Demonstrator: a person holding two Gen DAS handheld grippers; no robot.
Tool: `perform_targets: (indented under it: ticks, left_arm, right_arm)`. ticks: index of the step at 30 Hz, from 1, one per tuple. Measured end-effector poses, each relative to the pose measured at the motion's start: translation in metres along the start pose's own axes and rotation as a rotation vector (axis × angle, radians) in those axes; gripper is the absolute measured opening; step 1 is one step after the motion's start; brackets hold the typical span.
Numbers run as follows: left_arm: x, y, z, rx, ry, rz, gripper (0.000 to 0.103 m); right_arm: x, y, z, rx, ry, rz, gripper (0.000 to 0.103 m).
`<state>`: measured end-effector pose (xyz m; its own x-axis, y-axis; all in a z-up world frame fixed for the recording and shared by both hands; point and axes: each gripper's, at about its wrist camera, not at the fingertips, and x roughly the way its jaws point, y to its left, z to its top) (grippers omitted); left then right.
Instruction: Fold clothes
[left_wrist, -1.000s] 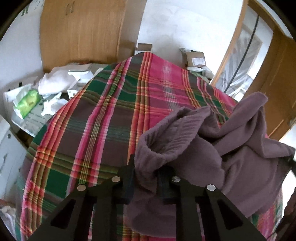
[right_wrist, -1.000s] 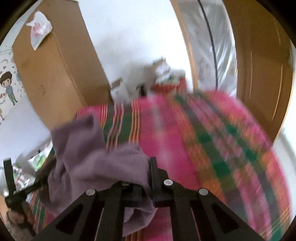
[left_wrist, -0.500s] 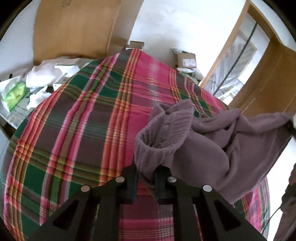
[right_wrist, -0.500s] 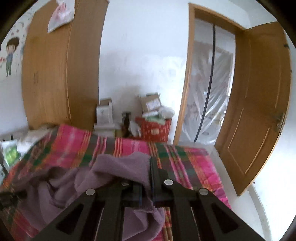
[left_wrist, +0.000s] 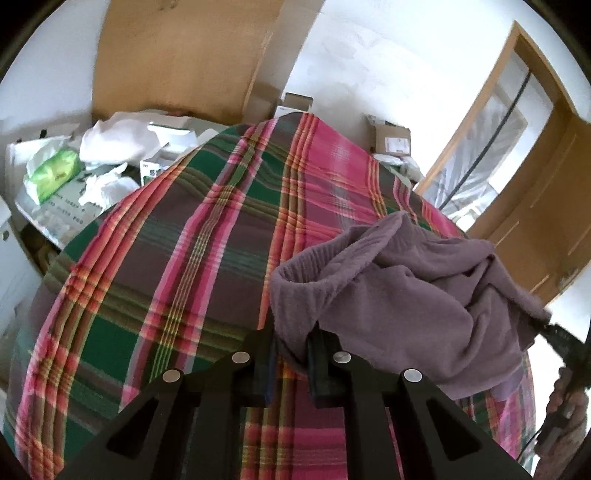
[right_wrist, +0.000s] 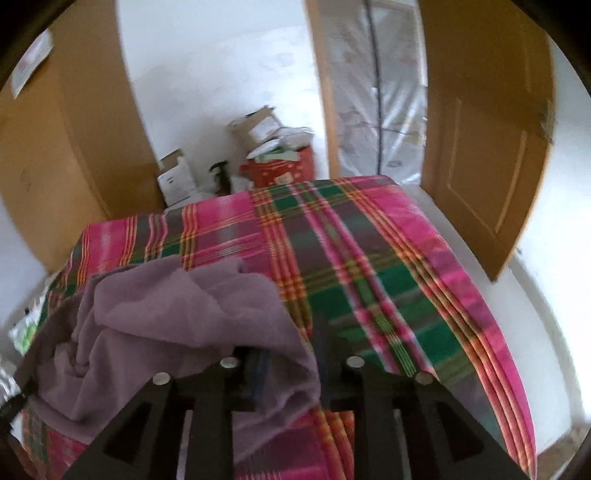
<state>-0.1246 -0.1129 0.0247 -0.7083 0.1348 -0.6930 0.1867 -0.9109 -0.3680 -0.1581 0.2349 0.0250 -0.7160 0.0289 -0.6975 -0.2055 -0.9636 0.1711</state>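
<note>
purple garment (left_wrist: 402, 302), one piece, hangs between two hand-held grippers: the left hand-held gripper (left_wrist: 291, 354) pinches its ribbed hem, the right hand-held gripper (right_wrist: 286, 363) is clamped on another edge, likely to spread it flat for folding. it sags above one plaid-covered bed (left_wrist: 207, 229); boxes clutter the far wall.

Plaid bedspread (left_wrist: 207, 236), wooden door (right_wrist: 484, 147), cardboard boxes (right_wrist: 255, 125), possibly tissues (left_wrist: 51, 173)
</note>
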Motion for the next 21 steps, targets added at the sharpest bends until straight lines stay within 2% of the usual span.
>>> perform_targets:
  ticks: [3, 5, 8, 11, 12, 13, 15, 16, 18, 21]
  left_arm:
    - [-0.005, 0.001, -0.004, -0.006, -0.006, -0.009, 0.012]
    - [-0.009, 0.002, -0.007, -0.010, -0.009, -0.018, 0.012]
    - [-0.012, 0.007, -0.009, -0.043, -0.009, -0.031, 0.012]
    - [-0.017, 0.008, -0.014, -0.066, -0.014, -0.038, 0.012]
    - [-0.020, 0.009, -0.015, -0.067, -0.016, -0.041, 0.012]
    - [-0.023, 0.009, -0.017, -0.069, -0.019, -0.043, 0.012]
    - [-0.028, 0.010, -0.022, -0.072, -0.023, -0.044, 0.012]
    - [-0.029, 0.011, -0.024, -0.077, -0.023, -0.046, 0.012]
    - [-0.032, 0.014, -0.027, -0.083, -0.027, -0.048, 0.012]
    - [-0.032, 0.017, -0.030, -0.097, -0.020, -0.053, 0.012]
  right_arm:
    - [-0.029, 0.006, -0.015, -0.004, -0.075, 0.015, 0.024]
    - [-0.048, 0.012, -0.033, 0.018, -0.103, 0.067, 0.024]
    - [-0.061, 0.022, -0.058, 0.073, -0.085, 0.205, 0.024]
    - [-0.043, 0.038, -0.077, 0.068, 0.059, 0.325, 0.024]
    - [-0.034, 0.045, -0.082, 0.067, 0.101, 0.342, 0.024]
    - [-0.029, 0.048, -0.084, 0.082, 0.116, 0.366, 0.026]
    - [-0.017, 0.052, -0.086, 0.125, 0.146, 0.430, 0.042]
    - [-0.010, 0.054, -0.087, 0.154, 0.161, 0.469, 0.044]
    - [0.001, 0.056, -0.088, 0.220, 0.205, 0.490, 0.046]
    - [0.010, 0.060, -0.087, 0.249, 0.215, 0.493, 0.046]
